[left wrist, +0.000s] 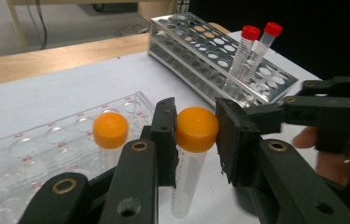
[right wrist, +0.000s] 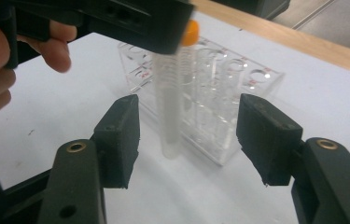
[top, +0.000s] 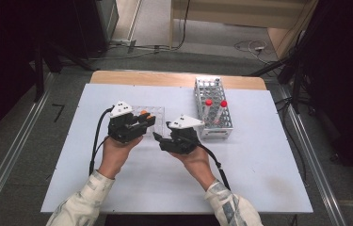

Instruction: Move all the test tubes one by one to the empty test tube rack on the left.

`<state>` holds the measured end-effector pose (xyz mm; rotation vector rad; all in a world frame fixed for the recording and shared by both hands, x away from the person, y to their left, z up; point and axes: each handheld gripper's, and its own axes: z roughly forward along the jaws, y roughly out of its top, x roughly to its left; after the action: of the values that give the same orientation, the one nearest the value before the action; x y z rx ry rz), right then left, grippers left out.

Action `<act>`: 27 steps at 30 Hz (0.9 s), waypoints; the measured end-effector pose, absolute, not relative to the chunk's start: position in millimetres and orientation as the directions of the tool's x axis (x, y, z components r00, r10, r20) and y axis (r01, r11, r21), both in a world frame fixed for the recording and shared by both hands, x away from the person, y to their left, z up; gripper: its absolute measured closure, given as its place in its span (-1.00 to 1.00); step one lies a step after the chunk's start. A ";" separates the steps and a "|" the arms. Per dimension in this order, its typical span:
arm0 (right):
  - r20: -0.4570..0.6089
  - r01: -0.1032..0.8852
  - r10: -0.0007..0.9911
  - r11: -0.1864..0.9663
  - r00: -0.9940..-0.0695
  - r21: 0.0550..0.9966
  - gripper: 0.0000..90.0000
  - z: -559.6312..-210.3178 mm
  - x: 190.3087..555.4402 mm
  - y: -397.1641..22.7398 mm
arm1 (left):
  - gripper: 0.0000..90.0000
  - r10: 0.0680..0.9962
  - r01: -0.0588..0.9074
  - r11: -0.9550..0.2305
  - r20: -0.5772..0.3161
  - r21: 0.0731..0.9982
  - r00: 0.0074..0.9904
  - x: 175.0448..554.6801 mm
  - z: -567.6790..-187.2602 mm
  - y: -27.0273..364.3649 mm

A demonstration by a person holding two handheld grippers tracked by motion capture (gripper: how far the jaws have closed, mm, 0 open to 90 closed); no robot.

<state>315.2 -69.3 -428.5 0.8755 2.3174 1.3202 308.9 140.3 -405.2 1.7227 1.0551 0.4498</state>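
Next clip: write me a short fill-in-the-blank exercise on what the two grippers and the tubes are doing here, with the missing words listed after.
1. The left gripper is shut on the cap of a tube whose cap colour is ____.
2. The right gripper has its jaws ____, its pads apart from the held tube.
3. The two red-capped tubes stand in the ____ rack.
4. A second orange-capped tube stands in the ____ plastic rack.

Missing words: orange; open; metal; clear

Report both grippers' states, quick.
Left gripper: shut on the orange-capped tube, gripped at its cap.
Right gripper: open, jaws standing apart on either side of that tube's lower end, not touching it.
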 end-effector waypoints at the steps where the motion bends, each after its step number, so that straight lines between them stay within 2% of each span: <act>1: 0.015 0.346 0.657 0.377 -0.754 0.859 -0.16 -427.6 314.9 -73.1 | 0.56 0.820 0.434 -0.093 -0.178 0.896 0.544 308.9 -403.9 141.7; 15: 0.003 0.359 0.705 0.358 -0.710 0.862 -0.17 -423.5 316.7 -114.6 | 0.56 0.859 0.400 -0.041 -0.173 0.915 0.482 311.4 -377.7 171.4; 27: 0.005 0.368 0.725 0.343 -0.688 0.864 -0.17 -422.0 320.0 -126.6 | 0.56 0.894 0.381 -0.068 -0.113 0.922 0.433 326.9 -372.0 173.4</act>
<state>320.0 -126.6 -422.0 0.9629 2.2318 1.2860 326.9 173.4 -372.0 1.6551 1.1286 0.6226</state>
